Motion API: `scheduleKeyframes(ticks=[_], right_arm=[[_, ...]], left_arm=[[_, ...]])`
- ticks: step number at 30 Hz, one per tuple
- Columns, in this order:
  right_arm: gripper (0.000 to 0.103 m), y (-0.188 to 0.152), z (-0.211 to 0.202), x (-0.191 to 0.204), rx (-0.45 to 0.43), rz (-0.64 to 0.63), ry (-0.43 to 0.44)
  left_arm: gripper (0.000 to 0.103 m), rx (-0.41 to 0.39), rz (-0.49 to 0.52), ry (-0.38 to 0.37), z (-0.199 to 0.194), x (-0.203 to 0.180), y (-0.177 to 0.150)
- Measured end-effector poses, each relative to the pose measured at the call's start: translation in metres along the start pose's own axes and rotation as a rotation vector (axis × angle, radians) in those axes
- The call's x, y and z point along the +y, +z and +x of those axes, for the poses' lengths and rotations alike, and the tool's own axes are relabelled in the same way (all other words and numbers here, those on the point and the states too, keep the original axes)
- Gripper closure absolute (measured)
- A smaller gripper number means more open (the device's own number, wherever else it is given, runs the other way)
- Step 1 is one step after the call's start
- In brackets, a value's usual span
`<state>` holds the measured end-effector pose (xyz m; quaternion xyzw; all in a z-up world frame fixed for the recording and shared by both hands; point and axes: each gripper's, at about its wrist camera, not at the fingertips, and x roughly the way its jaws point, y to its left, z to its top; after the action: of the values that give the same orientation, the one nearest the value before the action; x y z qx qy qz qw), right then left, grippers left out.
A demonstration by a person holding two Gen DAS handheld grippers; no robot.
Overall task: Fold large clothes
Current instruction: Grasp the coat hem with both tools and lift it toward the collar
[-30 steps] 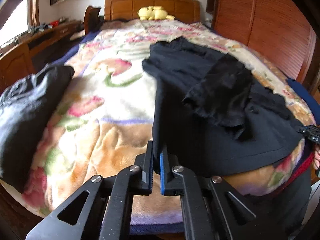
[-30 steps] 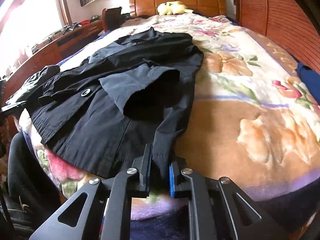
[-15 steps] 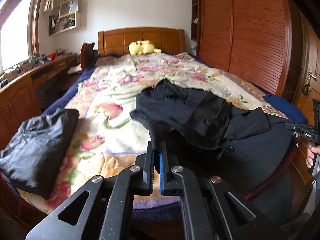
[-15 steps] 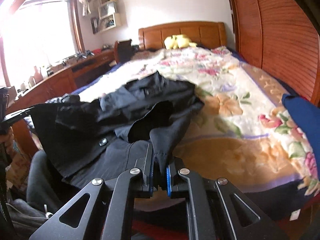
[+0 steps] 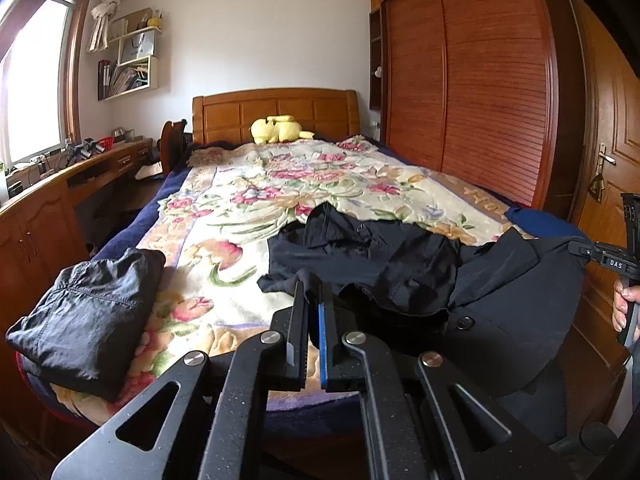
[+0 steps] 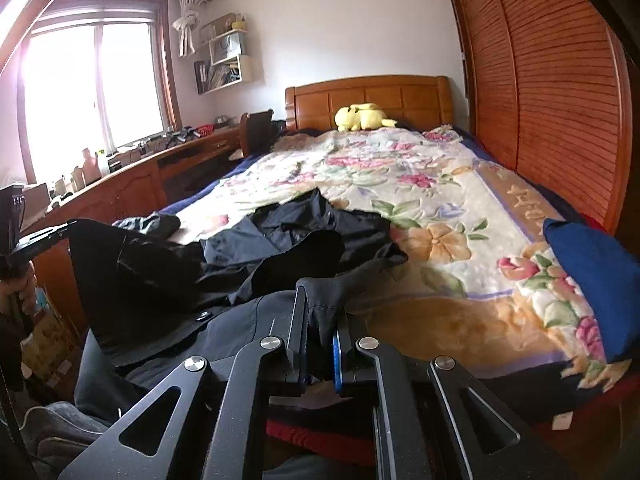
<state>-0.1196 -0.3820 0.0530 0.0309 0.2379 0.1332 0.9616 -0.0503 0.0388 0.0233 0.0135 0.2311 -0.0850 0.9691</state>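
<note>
- Black coat (image 5: pixel 500 304), the garment being folded, has its collar end lying on the floral blanket (image 5: pixel 248 200) near the foot of the bed, while its hem end is lifted off the mattress and stretched between the two tongs.
- Bed (image 6: pixel 368 92) with a wooden headboard fills the middle of the room; a slatted wooden wardrobe (image 5: pixel 480 92) stands along one side and a long wooden desk (image 6: pixel 132 184) runs under the window on the other.
- Folded dark garment (image 5: pixel 88 312) lies on the near corner of the blanket, apart from the coat.
- Blue cloth (image 6: pixel 596 276) rests at the opposite edge of the bed.
- Yellow plush toy (image 5: pixel 278 129) sits against the headboard.
- Left gripper (image 5: pixel 314 308) has its jaws drawn close together, pinching one hem corner of the coat.
- Right gripper (image 6: pixel 318 320) is likewise clamped, with a bunch of coat fabric standing up between its fingers.
- One button (image 5: pixel 464 322) shows on the lifted front panel.
</note>
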Motion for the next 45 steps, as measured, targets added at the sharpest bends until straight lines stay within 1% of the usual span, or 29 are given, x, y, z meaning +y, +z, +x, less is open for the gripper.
scheduleKeyframes(ticks=[5,8,11,13,17,20,22,25,28,30,31,35,40,43,45], right_arm=[[0.095,-0.001,-0.017,-0.004,-0.041,0.004,-0.001],[0.095,-0.008,-0.028,-0.005,-0.046,0.012,0.01],[0.095,-0.013,-0.013,-0.007,-0.022,0.009,0.011],[0.095,-0.013,-0.005,-0.007,0.005,0.008,0.013],[0.095,-0.013,0.034,-0.012,0.068,0.014,0.008],[0.095,-0.004,0.062,-0.021,0.068,0.018,0.002],[0.095,0.008,0.084,-0.028,0.047,0.017,-0.003],[0.094,0.03,0.119,-0.036,0.015,0.009,-0.007],[0.094,0.057,0.169,-0.044,-0.005,-0.037,-0.034],[0.094,0.077,0.201,-0.048,-0.016,-0.046,-0.033],[0.094,0.087,0.217,-0.05,-0.021,-0.053,-0.033],[0.094,0.127,0.282,-0.052,-0.038,-0.092,-0.053],[0.094,0.164,0.364,-0.066,-0.048,-0.08,-0.073],[0.094,0.18,0.416,-0.068,-0.032,-0.079,-0.101],[0.094,0.188,0.443,-0.068,-0.021,-0.081,-0.125]], left_arm=[[0.099,-0.017,0.007,0.0,-0.016,-0.001,0.0],[0.099,-0.018,0.001,-0.006,-0.02,0.003,-0.002],[0.099,-0.004,-0.008,0.003,-0.012,0.006,-0.006],[0.099,0.024,-0.029,0.003,0.003,0.012,-0.013],[0.099,0.075,-0.044,0.009,0.037,0.021,-0.023],[0.099,0.08,-0.065,0.016,0.062,0.031,-0.022],[0.099,0.076,-0.071,0.022,0.08,0.039,-0.014],[0.099,0.063,-0.049,0.04,0.108,0.046,0.004],[0.099,0.034,-0.015,0.073,0.144,0.052,0.031],[0.099,0.018,0.004,0.097,0.16,0.054,0.046],[0.099,-0.002,0.014,0.106,0.169,0.055,0.056],[0.099,-0.034,0.029,0.138,0.198,0.06,0.084],[0.099,-0.013,0.068,0.198,0.247,0.068,0.115],[0.099,0.0,0.1,0.233,0.275,0.066,0.128],[0.099,0.007,0.117,0.247,0.292,0.065,0.137]])
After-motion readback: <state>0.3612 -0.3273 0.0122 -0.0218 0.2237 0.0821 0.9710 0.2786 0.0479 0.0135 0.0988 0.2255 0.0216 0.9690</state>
